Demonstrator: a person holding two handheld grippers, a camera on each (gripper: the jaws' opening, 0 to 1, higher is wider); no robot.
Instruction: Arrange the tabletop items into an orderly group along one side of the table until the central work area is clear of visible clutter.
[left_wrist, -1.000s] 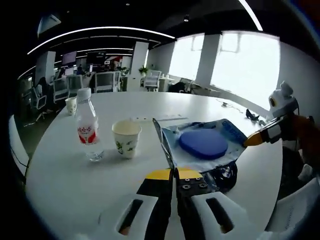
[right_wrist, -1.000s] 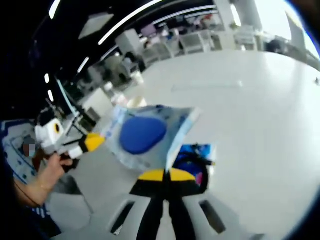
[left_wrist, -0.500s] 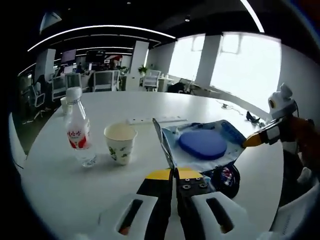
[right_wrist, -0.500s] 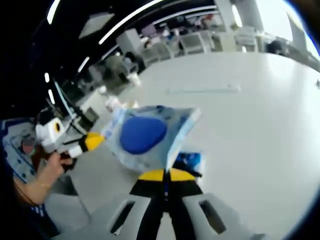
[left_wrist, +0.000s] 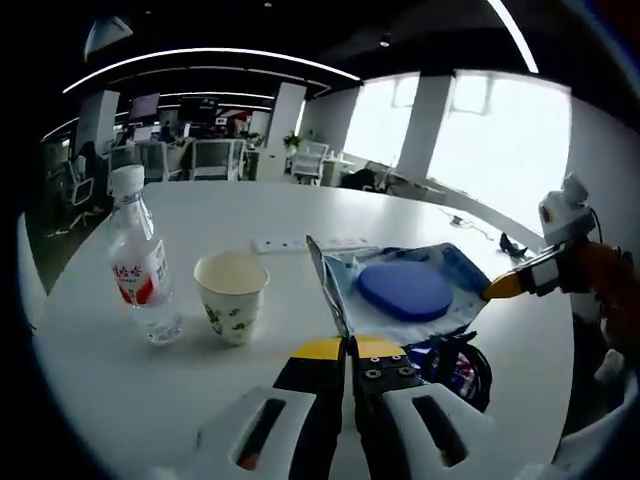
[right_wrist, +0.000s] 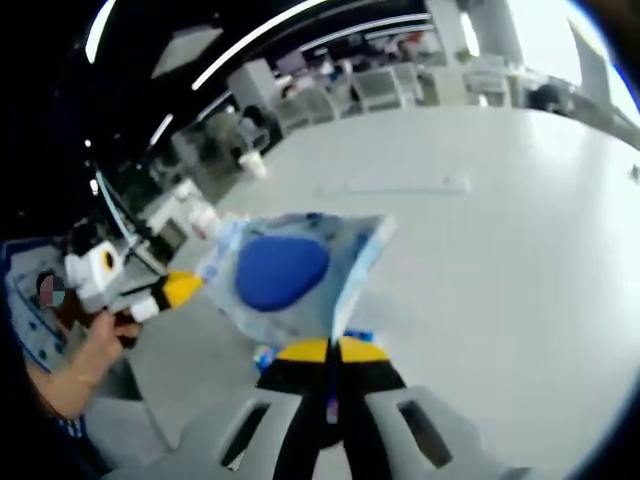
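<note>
A clear plastic bag with a blue oval pad inside hangs stretched between both grippers above the white table. My left gripper is shut on its near corner. The right gripper comes in from the right and pinches the far corner. In the right gripper view the same bag rises from my shut right gripper, and the left gripper holds its left corner. A water bottle and a paper cup stand to the left. A dark blue packet lies under the bag.
A white power strip lies further back on the table. Another paper cup stands near the far edge. A person's hand holds the left gripper. Office chairs and desks stand beyond the table.
Both grippers keep hold of the bag. The left view has swung, so bottle and cup sit further left and nearer. The dark packet shows more in the left view, less in the right.
</note>
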